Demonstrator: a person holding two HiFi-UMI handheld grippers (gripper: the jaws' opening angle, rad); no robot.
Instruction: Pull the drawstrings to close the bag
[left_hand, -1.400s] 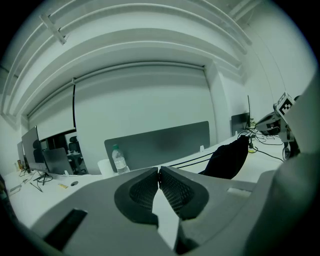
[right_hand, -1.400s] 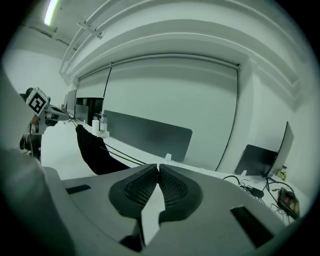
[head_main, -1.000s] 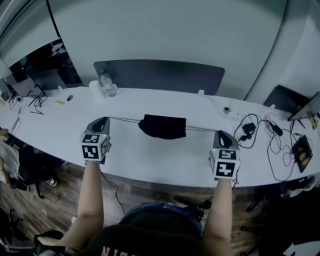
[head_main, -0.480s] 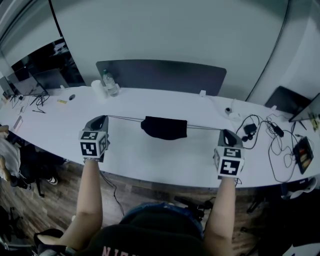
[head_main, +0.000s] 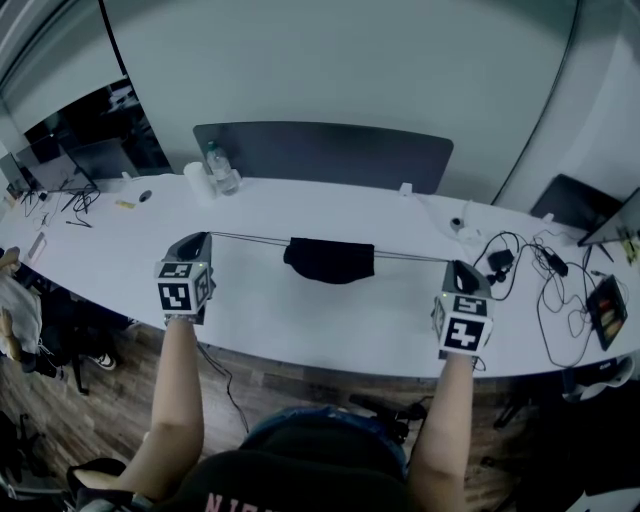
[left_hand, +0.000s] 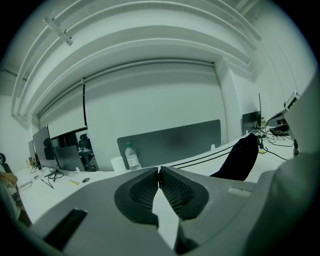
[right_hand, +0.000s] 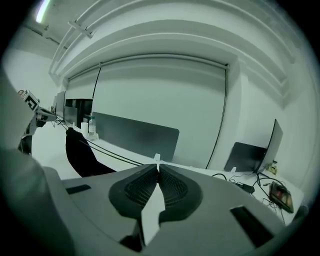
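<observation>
Long white table (head_main: 300, 320) with a water bottle (head_main: 214, 165) and tangled black cables (head_main: 540, 270).

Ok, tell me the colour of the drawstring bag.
Black. The cloth drawstring bag shows best in the head view.

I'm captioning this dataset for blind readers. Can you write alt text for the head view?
Seen from above, a person's left gripper and right gripper each clamp the drawstrings of a black bag, stretched taut to either side over a long white table. A water bottle and cables sit farther out.
</observation>
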